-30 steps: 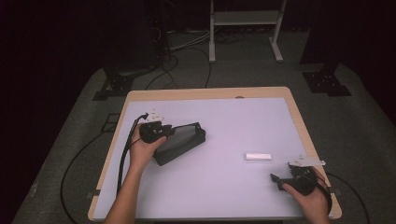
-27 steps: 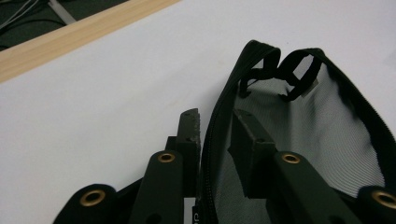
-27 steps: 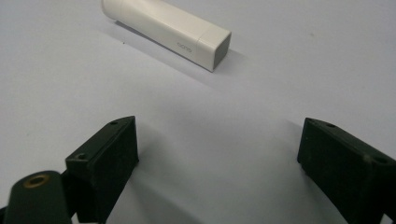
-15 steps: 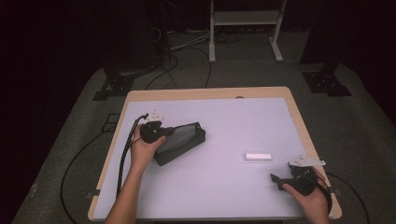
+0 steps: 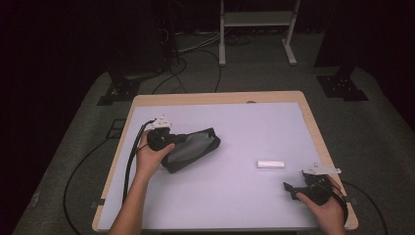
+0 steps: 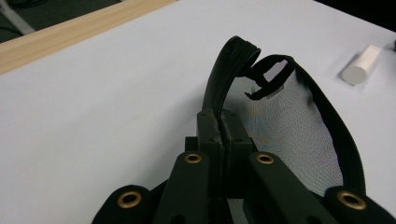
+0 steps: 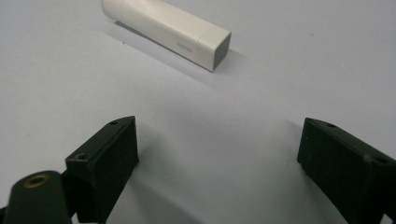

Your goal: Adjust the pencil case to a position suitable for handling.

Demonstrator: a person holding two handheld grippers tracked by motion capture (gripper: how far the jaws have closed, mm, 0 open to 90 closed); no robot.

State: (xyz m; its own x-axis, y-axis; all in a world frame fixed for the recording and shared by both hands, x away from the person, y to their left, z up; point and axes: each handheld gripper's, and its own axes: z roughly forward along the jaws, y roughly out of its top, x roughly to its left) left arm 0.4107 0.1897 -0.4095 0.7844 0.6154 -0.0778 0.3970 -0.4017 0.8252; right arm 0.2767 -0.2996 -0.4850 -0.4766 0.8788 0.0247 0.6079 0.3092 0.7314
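1. The pouch [image 5: 193, 148], black with a grey mesh face, lies left of centre in the high view, on the pale table [image 5: 244, 127], tilted so its far end points to the upper right of the frame.
2. Your left gripper [image 5: 182, 140] sits at the pouch's near left end, with your left hand [image 5: 150, 155] wrapped around its body and the cable trailing down toward the lower left.
3. In the left gripper view the jaws have just been closing and are now pressed together on the pouch's zipper edge [image 6: 223, 88], which runs up from between them in the middle of the frame.
4. In that same view the mesh face spreads to the right of the jaws, and a small black pull loop [image 6: 270, 77] stands at the upper centre, at the pouch's far end.
5. A white stick [image 5: 270, 164], short and blocky, lies flat right of centre in the high view, well apart from the pouch.
6. Your right gripper [image 5: 289, 187] rests at the lower right of the high view, near the table's edge, held in your right hand [image 5: 325, 208].
7. In the right gripper view its jaws are spread wide with bare table between them; the white stick lies beyond them at the upper centre, untouched.
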